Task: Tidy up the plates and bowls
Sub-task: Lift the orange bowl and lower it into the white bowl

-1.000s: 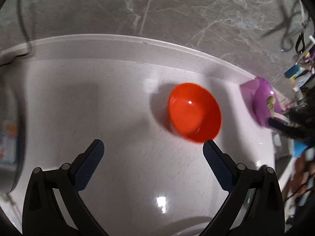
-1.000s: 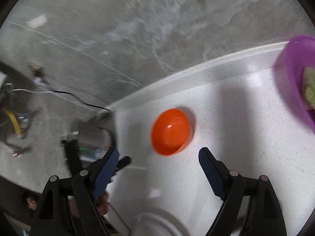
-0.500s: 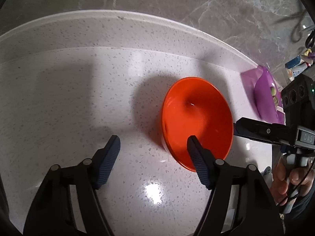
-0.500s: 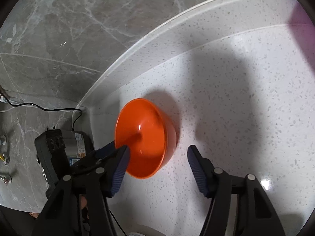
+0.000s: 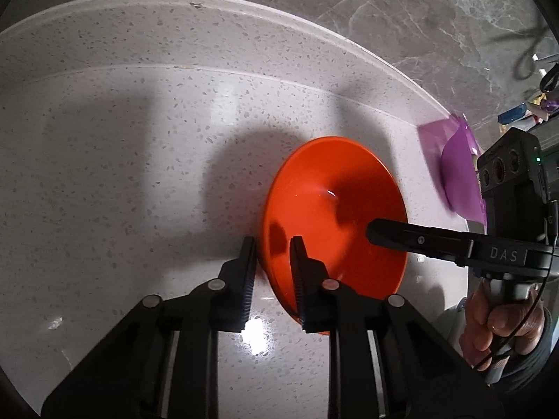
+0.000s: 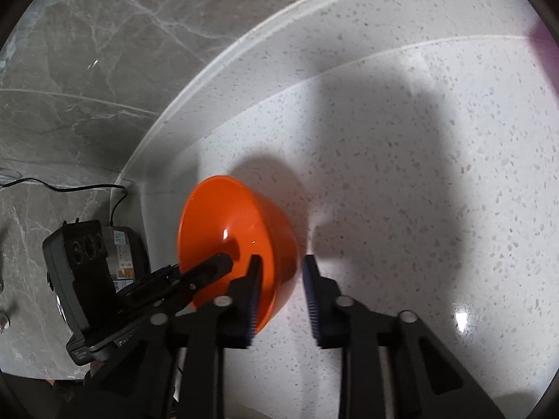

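An orange bowl [image 5: 335, 209] sits on the white speckled counter [image 5: 139, 174]. My left gripper [image 5: 272, 255] is closed on the bowl's left rim, one finger inside and one outside. My right gripper [image 6: 281, 272] straddles the bowl's [image 6: 227, 223] right rim, one finger inside and one outside, with a gap still visible at the outer finger. The right gripper's inner finger [image 5: 401, 235] shows in the left wrist view; the left gripper's finger [image 6: 206, 272] shows in the right wrist view. A purple bowl [image 5: 461, 181] stands further right.
The counter's raised back edge [image 5: 244, 3] meets a grey marble wall [image 5: 384, 7]. A cable [image 6: 70, 188] runs down the wall at the counter's left end. Clutter [image 5: 524, 111] lies beyond the purple bowl.
Both grippers moved in on the orange bowl and narrowed over opposite rims. The left one closed on its rim. The bowl fills more of both views.
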Demonstrator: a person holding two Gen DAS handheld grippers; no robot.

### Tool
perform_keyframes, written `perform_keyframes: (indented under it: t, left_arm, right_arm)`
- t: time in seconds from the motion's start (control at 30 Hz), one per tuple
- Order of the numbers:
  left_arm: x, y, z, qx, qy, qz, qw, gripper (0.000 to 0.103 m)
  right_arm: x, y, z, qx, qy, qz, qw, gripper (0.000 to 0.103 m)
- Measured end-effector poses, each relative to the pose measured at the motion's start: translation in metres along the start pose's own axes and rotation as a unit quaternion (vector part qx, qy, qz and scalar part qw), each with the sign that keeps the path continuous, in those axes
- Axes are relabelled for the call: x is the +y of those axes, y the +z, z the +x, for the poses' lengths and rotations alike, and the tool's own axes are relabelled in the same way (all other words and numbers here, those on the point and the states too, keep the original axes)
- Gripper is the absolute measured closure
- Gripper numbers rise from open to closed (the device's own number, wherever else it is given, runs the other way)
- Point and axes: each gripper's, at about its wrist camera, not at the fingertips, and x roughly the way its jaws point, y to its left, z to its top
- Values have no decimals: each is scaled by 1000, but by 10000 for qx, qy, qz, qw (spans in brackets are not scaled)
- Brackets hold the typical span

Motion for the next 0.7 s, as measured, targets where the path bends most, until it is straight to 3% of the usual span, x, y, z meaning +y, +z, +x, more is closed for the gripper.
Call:
perform_keyframes:
  t: [0.7]
  left_arm:
    - [-29,-18,-13,49,187,-13,9998,90]
  right_arm:
    - [2,-17,-25,-127,6,38,9999,85]
